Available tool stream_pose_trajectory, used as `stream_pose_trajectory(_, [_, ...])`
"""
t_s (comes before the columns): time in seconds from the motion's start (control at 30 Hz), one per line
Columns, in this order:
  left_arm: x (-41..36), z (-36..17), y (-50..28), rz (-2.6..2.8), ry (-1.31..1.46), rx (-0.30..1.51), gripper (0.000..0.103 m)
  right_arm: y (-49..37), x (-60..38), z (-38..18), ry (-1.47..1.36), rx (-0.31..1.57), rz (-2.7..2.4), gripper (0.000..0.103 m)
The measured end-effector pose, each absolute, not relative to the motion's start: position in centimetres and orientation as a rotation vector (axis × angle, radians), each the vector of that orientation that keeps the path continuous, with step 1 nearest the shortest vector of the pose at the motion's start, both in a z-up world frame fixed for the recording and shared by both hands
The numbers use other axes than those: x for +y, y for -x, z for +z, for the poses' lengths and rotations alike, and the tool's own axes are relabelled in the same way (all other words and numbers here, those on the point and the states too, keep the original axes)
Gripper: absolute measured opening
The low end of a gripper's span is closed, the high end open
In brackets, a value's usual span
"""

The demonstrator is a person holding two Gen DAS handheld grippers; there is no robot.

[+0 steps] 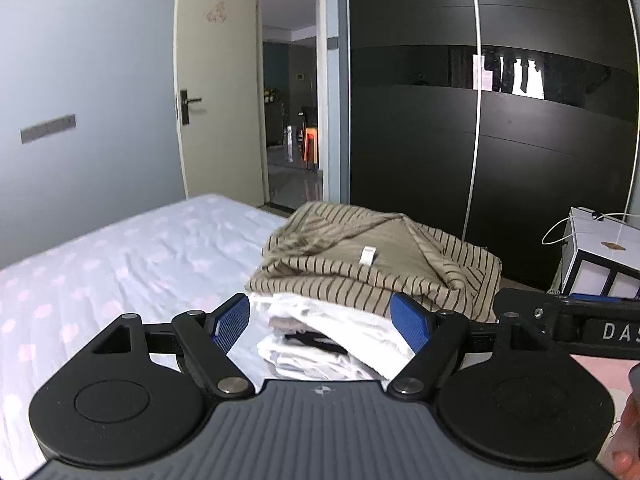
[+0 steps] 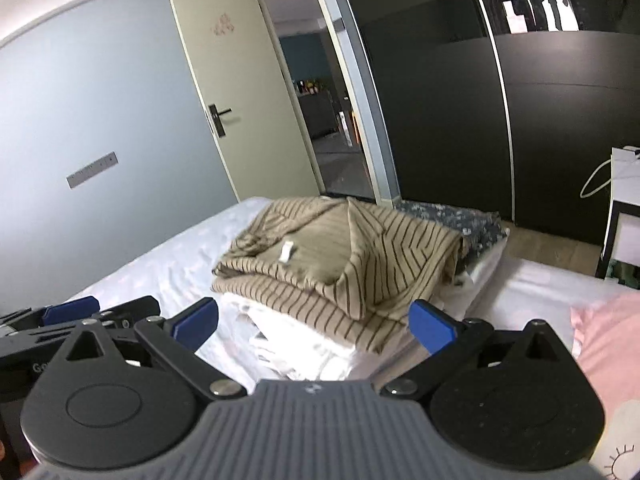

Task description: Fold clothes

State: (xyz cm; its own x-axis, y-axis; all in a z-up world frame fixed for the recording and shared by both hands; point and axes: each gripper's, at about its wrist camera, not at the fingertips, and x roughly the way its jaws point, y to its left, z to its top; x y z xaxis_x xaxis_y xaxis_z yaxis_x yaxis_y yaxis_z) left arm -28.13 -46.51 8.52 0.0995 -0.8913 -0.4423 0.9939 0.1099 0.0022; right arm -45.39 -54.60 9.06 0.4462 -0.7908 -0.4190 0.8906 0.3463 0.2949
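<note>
While both tools, left tool (image 1: pixel 320 322) and right tool (image 2: pixel 316 322), hang apart and empty, we face the tan striped cloth garment (image 2: pixel 340 264) topping the pile near the bed's (image 1: pixel 120 256) far corner, straight ahead.

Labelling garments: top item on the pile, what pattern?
Tan striped garment: thin dark stripes on tan. Clearest in right wrist view.

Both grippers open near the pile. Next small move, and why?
Probably ease both grippers, left and right, forward to the striped top. It lies rumpled on the white stack, label showing, and neither gripper's pads touch cloth.
</note>
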Motion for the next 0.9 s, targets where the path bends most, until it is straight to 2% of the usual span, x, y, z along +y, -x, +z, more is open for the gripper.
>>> stream_pose_trajectory(0.9, [-45.7,7.6,28.4,-1.397,-0.342,0.392,0.077,44.4,-53.2,7.7,-0.534,0.221,-1.096,0.102])
